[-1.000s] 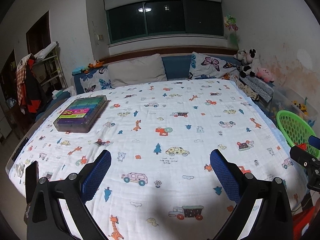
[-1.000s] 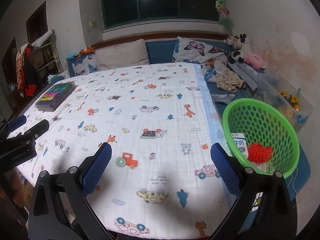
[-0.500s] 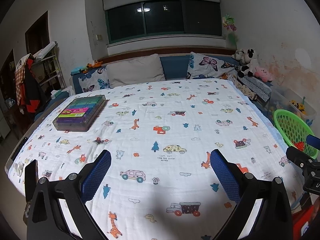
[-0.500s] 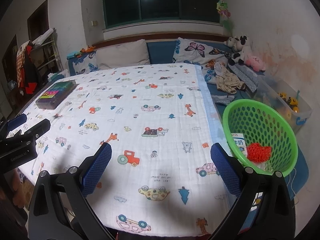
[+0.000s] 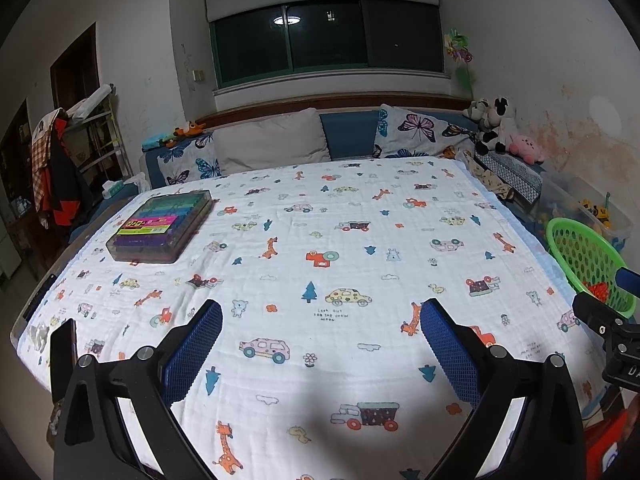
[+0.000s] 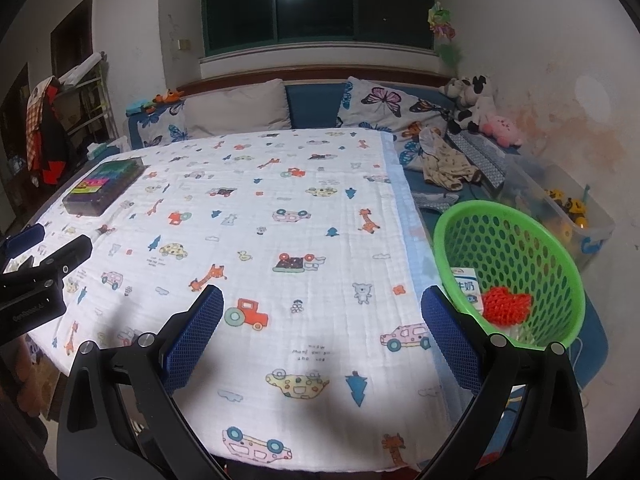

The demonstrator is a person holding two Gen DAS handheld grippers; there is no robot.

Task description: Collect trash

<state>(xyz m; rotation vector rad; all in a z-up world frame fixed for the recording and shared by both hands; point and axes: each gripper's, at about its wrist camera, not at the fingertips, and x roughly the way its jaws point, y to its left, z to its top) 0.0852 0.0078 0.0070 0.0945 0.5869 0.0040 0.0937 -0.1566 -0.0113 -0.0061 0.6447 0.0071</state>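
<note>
Your left gripper (image 5: 320,352) hangs over the near end of the blanket (image 5: 340,248), its blue pads spread wide with nothing between them. Your right gripper (image 6: 322,338) is the same: wide apart, empty, above the blanket's near edge. Off to the right of your right claw, just past its right finger, sits the green basket (image 6: 560,256) beside the bed. Inside it lie a milk carton (image 6: 466,288) and a red knitted piece (image 6: 506,304), touching each other near the basket's near wall. Far ahead and to the left of both claws, a clear case of coloured markers (image 5: 160,226) rests flat on the blanket, well apart from the basket. From your left claw, the basket shows at the far right edge, with your right gripper's body partly in front of it.
</note>
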